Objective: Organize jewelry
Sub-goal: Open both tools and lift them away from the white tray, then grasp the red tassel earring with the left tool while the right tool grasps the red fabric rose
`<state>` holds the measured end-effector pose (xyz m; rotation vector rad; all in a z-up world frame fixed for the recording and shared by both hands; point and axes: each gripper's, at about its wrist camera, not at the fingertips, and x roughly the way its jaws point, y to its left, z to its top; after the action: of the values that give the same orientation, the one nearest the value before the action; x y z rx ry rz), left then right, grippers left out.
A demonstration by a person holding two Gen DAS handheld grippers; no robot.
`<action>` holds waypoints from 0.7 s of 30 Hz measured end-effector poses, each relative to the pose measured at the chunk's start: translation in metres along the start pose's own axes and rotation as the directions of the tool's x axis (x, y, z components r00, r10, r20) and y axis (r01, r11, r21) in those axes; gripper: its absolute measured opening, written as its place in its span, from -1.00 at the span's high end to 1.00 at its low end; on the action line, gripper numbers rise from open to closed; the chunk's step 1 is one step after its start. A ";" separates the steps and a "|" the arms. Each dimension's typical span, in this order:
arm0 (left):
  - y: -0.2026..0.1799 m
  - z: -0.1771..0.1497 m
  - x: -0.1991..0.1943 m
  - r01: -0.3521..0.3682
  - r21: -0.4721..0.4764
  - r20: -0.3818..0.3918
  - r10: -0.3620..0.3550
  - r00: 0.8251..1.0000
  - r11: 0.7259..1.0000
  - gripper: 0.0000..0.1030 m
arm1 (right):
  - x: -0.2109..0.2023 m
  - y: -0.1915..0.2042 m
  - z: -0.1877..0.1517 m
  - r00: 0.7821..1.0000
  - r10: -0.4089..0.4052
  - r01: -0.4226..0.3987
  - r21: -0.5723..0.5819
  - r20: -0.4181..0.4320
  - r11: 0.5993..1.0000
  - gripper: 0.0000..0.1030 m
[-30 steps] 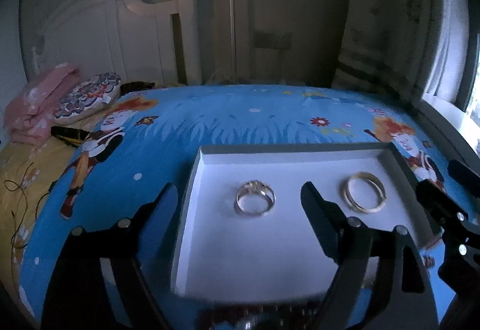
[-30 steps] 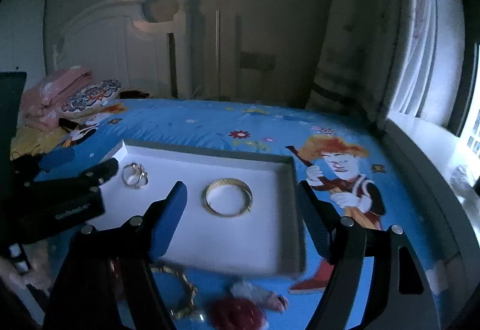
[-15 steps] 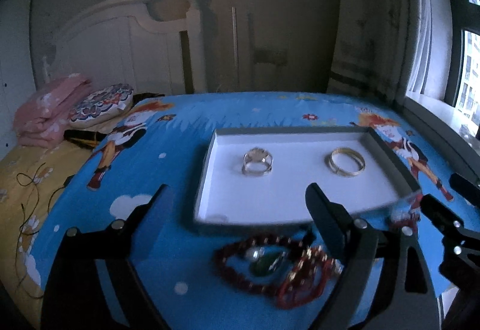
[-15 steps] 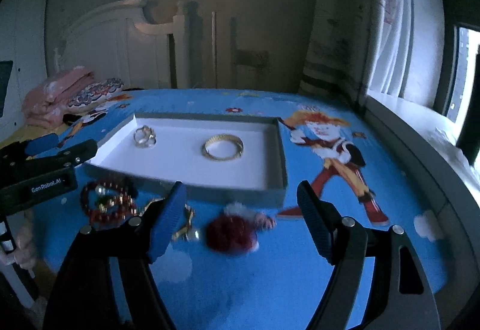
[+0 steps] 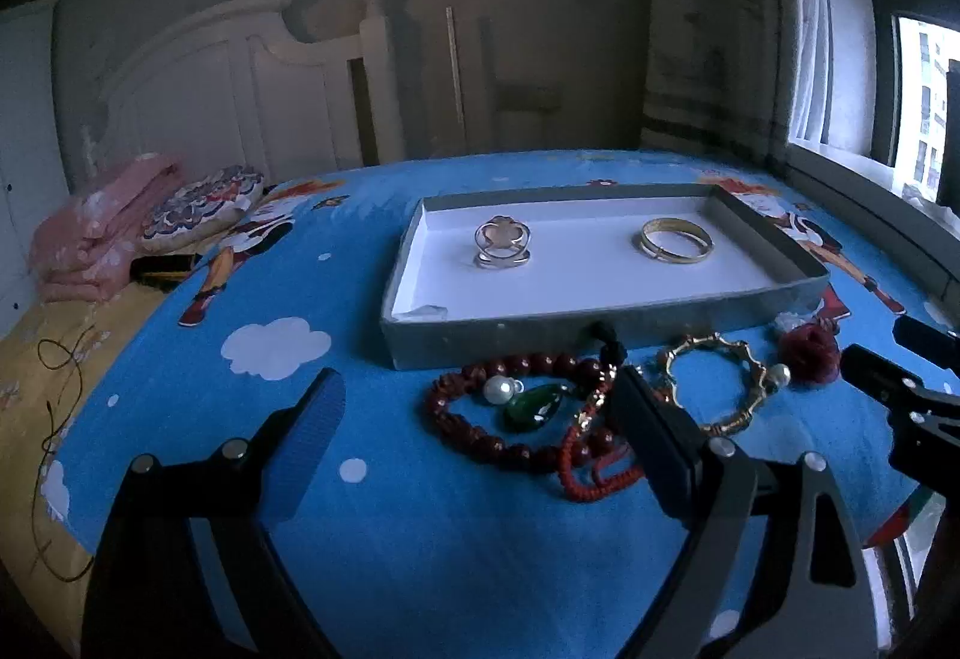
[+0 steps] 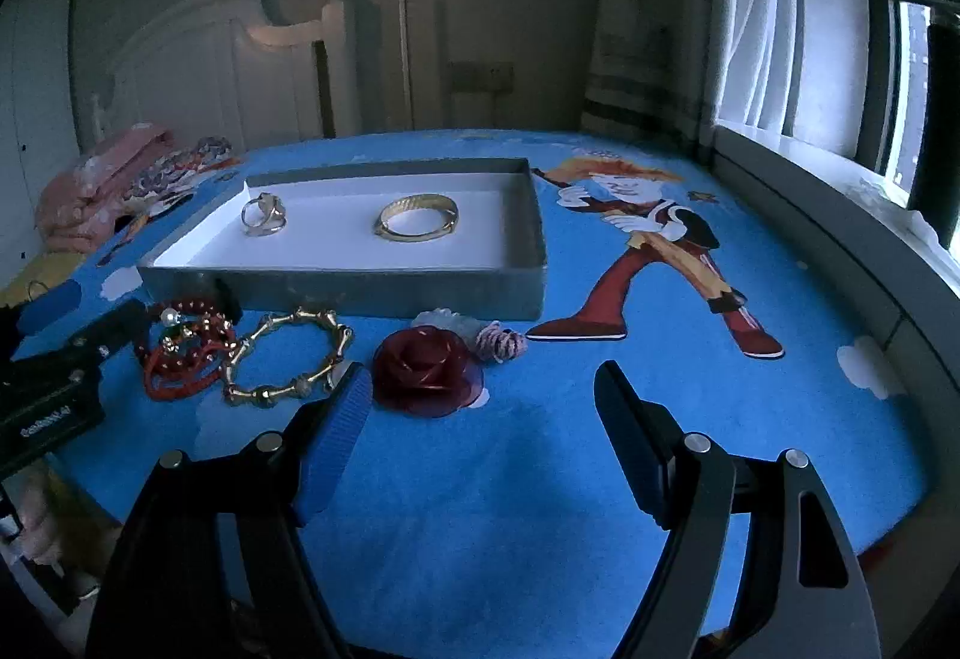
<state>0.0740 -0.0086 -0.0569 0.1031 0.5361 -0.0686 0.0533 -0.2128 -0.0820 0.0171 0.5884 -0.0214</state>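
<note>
Hovering over a blue cartoon bedspread (image 6: 540,449), left gripper (image 5: 480,419) with fingers spread wide and holding nothing, the right-hand finger tip overlapping the red bead bracelets (image 5: 510,419) in view. Hanging likewise above bare blue cloth, right gripper (image 6: 480,407), fingers wide apart and empty, its left finger tip just beside the dark red fabric rose (image 6: 426,371). Lying at twelve o'clock from both grippers, a shallow grey tray (image 6: 360,287) with a white floor, carrying a silver ring (image 6: 263,215) toward its nine o'clock end and a gold bangle (image 6: 417,218) toward three o'clock, well apart from each other and from the walls. Crowding the tray's near wall: the bead bracelets tangled with a green pendant (image 5: 534,404) and a pearl (image 5: 501,389), a gold link bracelet (image 6: 288,359) just beside them at three o'clock, then the rose and a small pink-and-white piece (image 6: 501,341). Leaving open blue cloth at three o'clock of the tray, running out to the bed's edge under the window (image 6: 840,59).
</note>
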 end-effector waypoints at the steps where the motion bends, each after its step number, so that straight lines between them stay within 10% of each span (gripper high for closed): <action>1: 0.000 0.000 -0.001 0.001 -0.001 0.008 -0.001 1.000 1.000 -0.70 | 0.001 0.002 -0.001 1.000 -0.004 0.004 -0.010 -0.001 1.000 -0.42; 16: 0.008 -0.007 0.008 0.042 -0.021 -0.012 -0.042 0.999 0.999 -0.70 | 0.030 0.021 0.003 0.999 -0.029 0.026 -0.092 -0.033 0.995 -0.37; 21: 0.009 -0.010 0.011 0.053 -0.020 -0.019 -0.053 0.998 0.998 -0.69 | 0.035 0.023 0.005 0.999 -0.030 0.027 -0.098 -0.025 0.995 0.05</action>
<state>0.0793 0.0009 -0.0701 0.0703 0.5585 -0.1139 0.0856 -0.1908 -0.0970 -0.0865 0.6157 -0.0200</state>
